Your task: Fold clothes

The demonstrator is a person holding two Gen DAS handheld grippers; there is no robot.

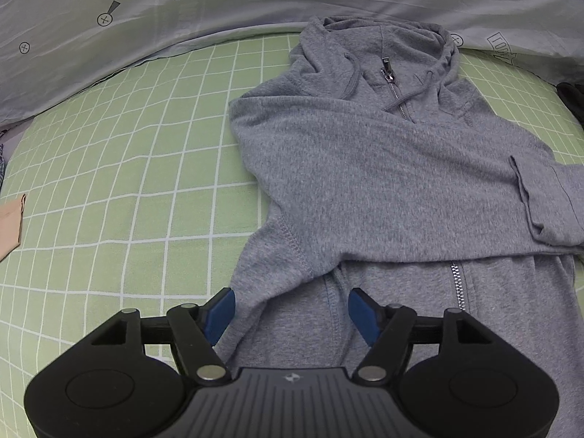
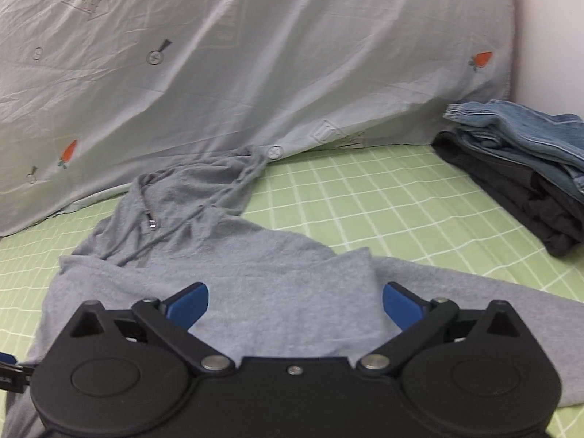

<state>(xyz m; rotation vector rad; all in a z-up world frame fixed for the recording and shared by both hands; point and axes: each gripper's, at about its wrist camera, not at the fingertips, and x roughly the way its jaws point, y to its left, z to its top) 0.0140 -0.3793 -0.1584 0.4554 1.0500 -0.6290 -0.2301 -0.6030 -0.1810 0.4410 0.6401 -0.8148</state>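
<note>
Hoodie (image 1: 365, 168) flat; jeans (image 2: 518, 127) stacked nearby.

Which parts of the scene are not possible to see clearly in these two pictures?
- Hoodie hem: left wrist view, hidden behind the left tongs.
- Right sleeve end: right wrist view, cut off by the frame edge.
- Dark garment: under the jeans, type unclear.
- Print on the bedding: too faint to read.
</note>
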